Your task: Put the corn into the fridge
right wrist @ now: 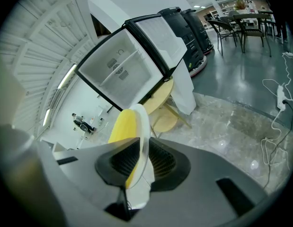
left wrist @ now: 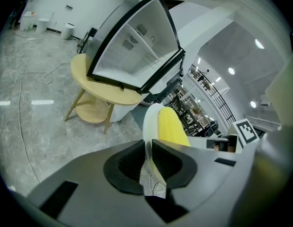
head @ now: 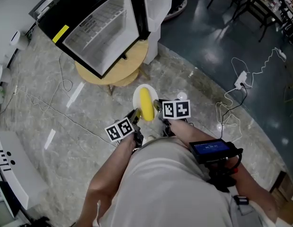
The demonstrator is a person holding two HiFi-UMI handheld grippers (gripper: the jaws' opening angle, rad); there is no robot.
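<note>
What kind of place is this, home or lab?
Probably a lab or demo hall, not a home: mini fridge on a round wooden table, power strip and cables loose on the floor, café chairs beyond.

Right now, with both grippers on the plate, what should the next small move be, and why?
Probably carry the plate forward toward the open fridge, keeping it level. The left gripper and right gripper are each shut on opposite sides of the rim. The corn lies loose on top. The fridge stands ahead on the table, well apart from the plate.
</note>
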